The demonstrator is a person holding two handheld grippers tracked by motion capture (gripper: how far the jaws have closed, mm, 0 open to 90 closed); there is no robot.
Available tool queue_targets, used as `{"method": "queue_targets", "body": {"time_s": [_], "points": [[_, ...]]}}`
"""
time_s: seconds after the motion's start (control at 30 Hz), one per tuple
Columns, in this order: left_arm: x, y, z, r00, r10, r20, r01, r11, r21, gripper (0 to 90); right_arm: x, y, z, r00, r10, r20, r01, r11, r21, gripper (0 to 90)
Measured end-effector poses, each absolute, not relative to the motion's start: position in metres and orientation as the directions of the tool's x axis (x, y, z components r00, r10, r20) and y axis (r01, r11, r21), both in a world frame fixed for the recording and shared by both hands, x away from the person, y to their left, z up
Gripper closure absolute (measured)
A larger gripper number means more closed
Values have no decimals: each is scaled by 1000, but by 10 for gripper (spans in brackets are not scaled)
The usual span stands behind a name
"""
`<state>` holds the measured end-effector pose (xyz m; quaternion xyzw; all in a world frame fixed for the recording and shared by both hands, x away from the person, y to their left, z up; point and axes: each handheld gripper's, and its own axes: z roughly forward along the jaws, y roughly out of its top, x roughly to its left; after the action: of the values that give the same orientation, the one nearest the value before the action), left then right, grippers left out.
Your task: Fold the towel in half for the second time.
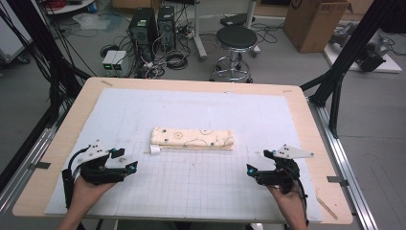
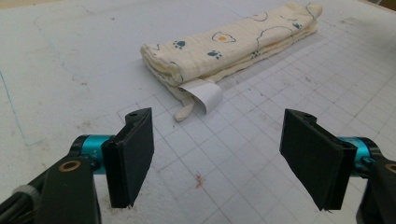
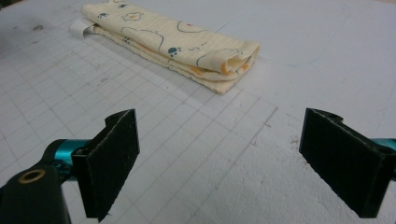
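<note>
A folded cream cloth [image 1: 192,138] with small printed animals lies in the middle of the white gridded mat [image 1: 191,191]; a white label [image 1: 155,149] sticks out at its left end. In the left gripper view the cloth [image 2: 233,44] and its curled label [image 2: 208,96] lie ahead of the jaws. My left gripper [image 1: 125,159] rests open at the cloth's front left, nothing between its pads [image 2: 133,156]. The right gripper [image 1: 257,163] stands open at the cloth's front right, its pads [image 3: 112,161] apart, the cloth [image 3: 173,44] beyond them.
The mat covers a wooden table [image 1: 57,158]. Beyond the far edge stand a black stool [image 1: 235,43], computer towers [image 1: 153,28], cables and a cardboard box [image 1: 313,21]. Black frame posts [image 1: 344,57] rise at the table's right side.
</note>
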<state>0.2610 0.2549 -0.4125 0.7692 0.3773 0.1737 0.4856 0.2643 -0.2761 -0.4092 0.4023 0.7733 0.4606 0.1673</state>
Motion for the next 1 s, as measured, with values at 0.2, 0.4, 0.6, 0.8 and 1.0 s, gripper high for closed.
{"method": "queue_targets", "body": {"time_s": [0.2,0.4,0.6,0.8,1.0], "points": [[251,257,-416,654,752,-90,406,-248,880,263,258,-279,-414,-610,784,114,469,242,850,117],[244,261,-418,652,754,-82,398,-247,884,261,254,-277,-418,-614,781,117,480,252,840,117],[243,262,-420,645,761,-70,390,-249,887,261,253,-274,-420,-619,777,114,477,256,841,117],[245,260,-421,646,760,-73,389,-246,888,262,251,-272,-419,-622,776,106,466,258,846,117],[246,259,-422,643,763,-64,386,-250,888,262,252,-273,-421,-617,781,97,469,265,842,117]]}}
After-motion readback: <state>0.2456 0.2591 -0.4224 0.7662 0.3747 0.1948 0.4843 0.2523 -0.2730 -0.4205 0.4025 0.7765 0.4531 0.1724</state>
